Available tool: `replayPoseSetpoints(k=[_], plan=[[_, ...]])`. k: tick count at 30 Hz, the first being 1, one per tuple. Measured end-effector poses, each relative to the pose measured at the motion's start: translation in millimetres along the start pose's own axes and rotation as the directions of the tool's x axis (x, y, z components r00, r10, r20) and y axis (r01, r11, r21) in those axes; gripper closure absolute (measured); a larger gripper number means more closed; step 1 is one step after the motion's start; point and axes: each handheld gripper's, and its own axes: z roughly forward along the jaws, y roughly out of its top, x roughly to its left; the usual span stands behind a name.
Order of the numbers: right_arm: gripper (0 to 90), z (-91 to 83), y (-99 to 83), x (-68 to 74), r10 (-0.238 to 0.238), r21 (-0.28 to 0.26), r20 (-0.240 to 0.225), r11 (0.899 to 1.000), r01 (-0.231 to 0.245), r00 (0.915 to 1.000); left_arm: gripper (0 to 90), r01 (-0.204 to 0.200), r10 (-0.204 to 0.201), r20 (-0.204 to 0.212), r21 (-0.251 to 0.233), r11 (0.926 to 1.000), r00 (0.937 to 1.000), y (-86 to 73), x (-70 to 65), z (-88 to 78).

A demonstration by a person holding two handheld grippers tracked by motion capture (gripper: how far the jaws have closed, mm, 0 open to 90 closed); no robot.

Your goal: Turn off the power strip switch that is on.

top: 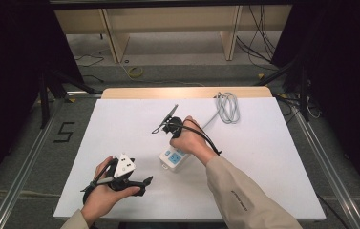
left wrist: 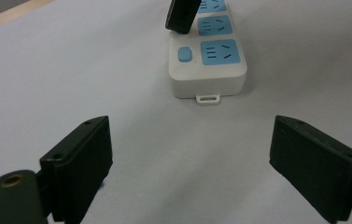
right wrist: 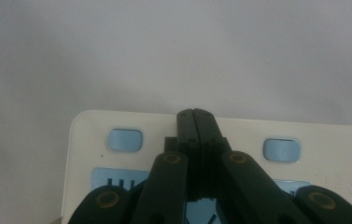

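Nearest the person, the left gripper [top: 142, 183] rests low over the white table [top: 120, 124] in the left hand [top: 102, 193], its two black jaws spread wide with bare tabletop between them. Just beyond it lies the power strip [top: 173, 158], a white plastic block with rounded corners, pale blue socket faces [left wrist: 218, 52] and small blue rocker buttons [left wrist: 184, 54], and a little white hanging loop [left wrist: 208, 99] at its near end. It sits near the middle of the table, a little toward the person's side. The right gripper [right wrist: 196, 116] hangs right over the strip, its jaws pressed flat together with nothing pinched between them, the tips lying between two of the blue buttons [right wrist: 125, 139]; the right hand [top: 189, 138] holds it from above. The strip's grey cord [top: 227, 107] runs off to the far right part of the table and lies there in a loose coil. The tabletop is plain matte white with a pale wooden edge [top: 182, 92] at the far side. Past that, the grey floor carries loose cables [top: 259, 45] and a yellow ring [top: 135, 72] below light wooden shelving [top: 168, 21], with dark curtains on both sides.
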Motion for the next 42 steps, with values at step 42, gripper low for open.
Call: replayPoseSetpoints(k=[42], plan=[[90.0, -0.5, -0.3, 0.8, 0.003, -0.008, 0.000, 1.000, -0.003, 1.0000, 12.8, 0.001, -0.001, 0.002, -0.002, 1.0000, 1.0000, -0.2, 0.4, -0.1]])
